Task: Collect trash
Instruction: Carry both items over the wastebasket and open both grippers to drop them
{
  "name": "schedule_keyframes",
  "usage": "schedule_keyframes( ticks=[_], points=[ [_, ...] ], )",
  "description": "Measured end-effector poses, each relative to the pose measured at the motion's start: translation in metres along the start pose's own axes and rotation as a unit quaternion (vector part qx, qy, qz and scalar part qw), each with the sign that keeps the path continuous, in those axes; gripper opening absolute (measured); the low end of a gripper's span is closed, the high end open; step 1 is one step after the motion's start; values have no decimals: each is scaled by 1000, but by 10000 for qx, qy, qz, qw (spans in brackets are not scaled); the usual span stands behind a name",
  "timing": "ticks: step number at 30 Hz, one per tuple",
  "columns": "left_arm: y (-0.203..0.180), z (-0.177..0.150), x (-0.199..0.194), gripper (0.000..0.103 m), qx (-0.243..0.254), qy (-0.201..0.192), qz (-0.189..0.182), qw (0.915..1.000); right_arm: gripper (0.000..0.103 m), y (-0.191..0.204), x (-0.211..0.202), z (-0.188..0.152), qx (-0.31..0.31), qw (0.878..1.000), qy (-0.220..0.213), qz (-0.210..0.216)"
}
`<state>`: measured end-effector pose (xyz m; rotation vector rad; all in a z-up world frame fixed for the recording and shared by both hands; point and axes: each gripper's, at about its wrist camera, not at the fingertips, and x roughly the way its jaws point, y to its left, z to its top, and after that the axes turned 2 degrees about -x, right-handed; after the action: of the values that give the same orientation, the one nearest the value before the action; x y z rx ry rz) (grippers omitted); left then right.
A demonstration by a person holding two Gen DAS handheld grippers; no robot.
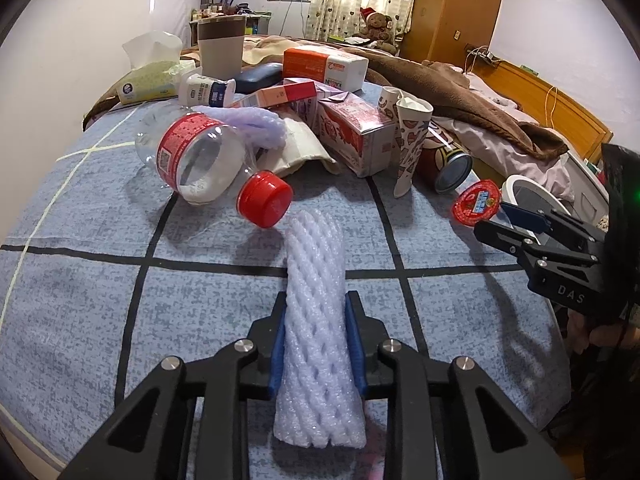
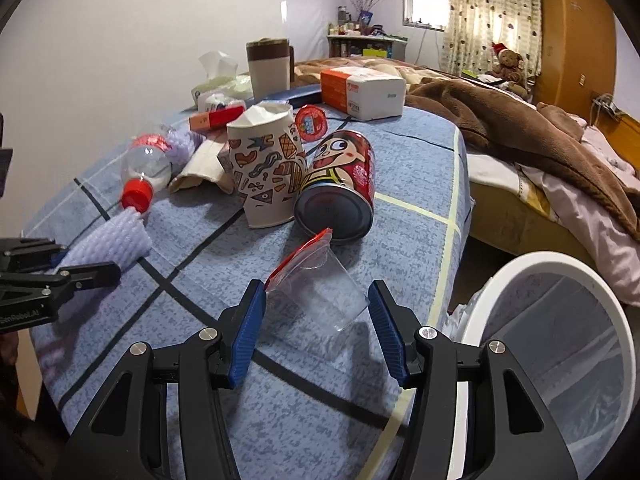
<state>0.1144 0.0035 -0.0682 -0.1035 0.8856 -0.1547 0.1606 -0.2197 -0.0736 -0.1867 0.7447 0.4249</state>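
Note:
My left gripper is shut on a white foam fruit net that lies on the blue checked tablecloth. My right gripper is open, its blue pads on either side of a clear plastic jelly cup with a peeled red lid. In the left wrist view the right gripper is at the far right, by that cup's red lid. Behind lie a clear bottle with a red cap, a patterned paper cup and a red can.
A white-rimmed bin with a clear liner stands right of the table's edge. Cartons, a tissue box, a tissue pack and a brown-banded cup crowd the table's far side. A bed with a brown blanket lies beyond.

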Motion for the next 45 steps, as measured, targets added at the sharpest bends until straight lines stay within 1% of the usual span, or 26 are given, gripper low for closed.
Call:
schedule_keyframes(
  ticks=[9,13,18,24,32,37,40,45],
  points=[
    [-5,4,-17,27,65,-310,-51,9995,55,-6,-16,2,276,9992,-300,-13],
    [-13,10,-24,27,136,-422,-130,9989,55,-10,-28,3,407,9980,-485,-56],
    [-30,23,-30,27,317,-569,-331,9973,55,-20,-47,2,627,9954,-667,-289],
    [-69,43,-36,27,705,-772,-656,9924,55,-43,-75,-6,939,9896,-829,-708],
    [-134,64,-33,27,1305,-903,-1166,9804,55,-78,-101,-18,1375,9772,-887,-1353],
    [-171,71,-20,27,1512,-766,-1523,9737,55,-98,-105,-27,1595,9697,-779,-1679],
    [-195,70,-12,27,1757,-699,-1678,9675,55,-108,-103,-34,1682,9668,-634,-1814],
    [-226,68,7,27,2000,-475,-1850,9610,55,-127,-96,-47,1892,9633,-400,-1861]
  ],
)
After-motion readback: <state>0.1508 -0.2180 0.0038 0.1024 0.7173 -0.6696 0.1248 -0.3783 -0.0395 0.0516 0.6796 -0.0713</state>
